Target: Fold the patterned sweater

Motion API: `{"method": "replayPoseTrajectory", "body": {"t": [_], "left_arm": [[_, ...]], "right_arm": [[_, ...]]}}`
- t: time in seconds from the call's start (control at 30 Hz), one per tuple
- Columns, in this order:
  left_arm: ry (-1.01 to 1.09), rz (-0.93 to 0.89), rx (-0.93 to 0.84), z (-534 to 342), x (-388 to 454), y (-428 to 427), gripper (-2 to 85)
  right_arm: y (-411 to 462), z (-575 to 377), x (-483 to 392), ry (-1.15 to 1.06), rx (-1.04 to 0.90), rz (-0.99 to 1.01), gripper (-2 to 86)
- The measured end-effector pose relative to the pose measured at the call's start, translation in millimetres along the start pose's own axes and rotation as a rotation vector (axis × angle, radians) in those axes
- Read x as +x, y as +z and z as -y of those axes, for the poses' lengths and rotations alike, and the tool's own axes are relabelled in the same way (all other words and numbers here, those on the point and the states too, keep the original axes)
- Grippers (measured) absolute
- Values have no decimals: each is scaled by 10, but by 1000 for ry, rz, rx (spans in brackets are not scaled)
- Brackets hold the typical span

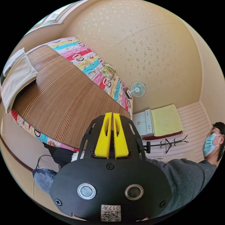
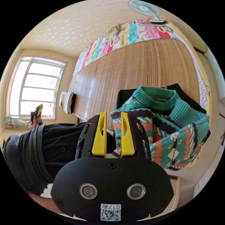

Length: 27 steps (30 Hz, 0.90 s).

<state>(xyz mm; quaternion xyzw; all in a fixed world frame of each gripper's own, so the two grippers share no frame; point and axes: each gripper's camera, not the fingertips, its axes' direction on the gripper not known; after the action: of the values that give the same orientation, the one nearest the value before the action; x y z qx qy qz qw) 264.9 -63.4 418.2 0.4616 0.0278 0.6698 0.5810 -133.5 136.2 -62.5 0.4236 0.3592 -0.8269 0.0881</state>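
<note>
Knitted patterned sweater [image 2: 168, 131] lay bunched at bed mat [image 2: 140, 70] edge, within reach. Right gripper [image 2: 113, 116] jaws slightly spread, empty; left gripper [image 1: 112, 116] jaws pressed together, raised clear.

Patterned sweater [image 2: 168, 131] on bamboo mat [image 2: 131, 70]

No brand, word or sign can be read. A white code sticker [image 1: 110, 212] sits on the left claw's black housing, another sticker [image 2: 110, 212] on the right claw's housing.
</note>
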Motion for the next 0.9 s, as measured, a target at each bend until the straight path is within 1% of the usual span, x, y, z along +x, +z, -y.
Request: {"method": "replayPoseTrajectory", "body": {"t": [0.17, 0.3, 0.33, 0.4, 0.47, 0.53, 0.6, 0.73, 0.8, 0.83, 0.9], "left_arm": [[43, 7, -39, -30, 38, 206, -10], [78, 75, -54, -133, 32, 289, -9], [82, 92, -54, -175, 13, 303, -9], [78, 115, -45, -247, -28, 310, -9], [65, 127, -30, -318, -85, 306, -8], [43, 126, -12, -404, -178, 293, -8], [36, 130, 1, -459, -234, 277, -8], [69, 176, 15, -569, -273, 298, -7], [100, 195, -5, -580, -255, 391, -7], [126, 201, -23, -570, -230, 480, -7], [161, 192, -53, -529, -177, 637, -5]], "right_arm": [[395, 605, 257, 143, -16, -63, 181], [894, 1029, 330, 235, -132, -147, 242], [968, 1072, 321, 243, -150, -166, 245], [1294, 1192, 348, 299, -258, -289, 234], [1469, 1203, 431, 344, -306, -334, 197], [1421, 1147, 473, 370, -241, -301, 148], [1147, 996, 504, 378, -89, -162, 118], [626, 570, 557, 337, 92, -6, 96], [192, 220, 589, 309, 232, 114, 89], [75, 128, 583, 301, 274, 137, 87], [-395, -231, 514, 268, 451, 206, 84]]}}
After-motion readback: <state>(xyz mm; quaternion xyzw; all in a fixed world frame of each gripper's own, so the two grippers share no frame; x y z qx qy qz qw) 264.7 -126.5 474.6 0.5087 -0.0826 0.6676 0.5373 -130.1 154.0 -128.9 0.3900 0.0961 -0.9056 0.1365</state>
